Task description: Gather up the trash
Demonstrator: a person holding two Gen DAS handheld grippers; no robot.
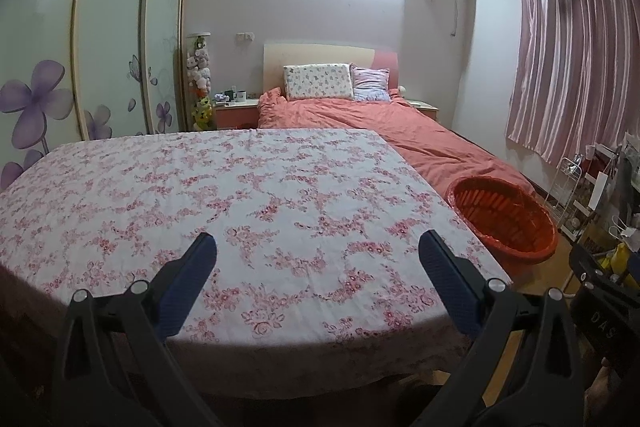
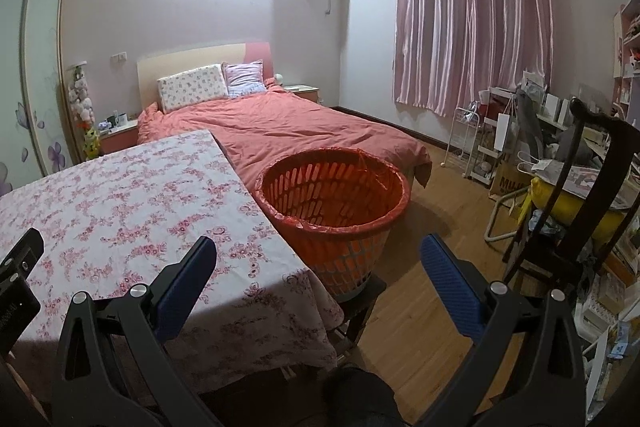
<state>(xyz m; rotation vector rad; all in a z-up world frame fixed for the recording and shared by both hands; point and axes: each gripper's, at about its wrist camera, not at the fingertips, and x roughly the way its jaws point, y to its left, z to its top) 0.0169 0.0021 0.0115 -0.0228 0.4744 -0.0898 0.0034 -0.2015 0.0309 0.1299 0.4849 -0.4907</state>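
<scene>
An orange slotted basket (image 2: 334,203) lined with a thin red bag stands beside the table's right edge; in the left wrist view the same basket (image 1: 504,223) shows at the right. Its visible inside holds nothing I can make out. My left gripper (image 1: 318,247) hovers open over the table's floral cloth (image 1: 224,195), nothing between its blue pads. My right gripper (image 2: 318,247) is open too, held above the table's right corner and the basket's near side. I see no trash on the cloth in either view.
A bed with a salmon cover (image 2: 288,131) lies behind the table. A dark wooden chair (image 2: 576,195) and cluttered shelves (image 2: 492,143) fill the right side. Wooden floor (image 2: 436,211) lies between the basket and the chair. Wardrobe doors (image 1: 100,39) stand at left.
</scene>
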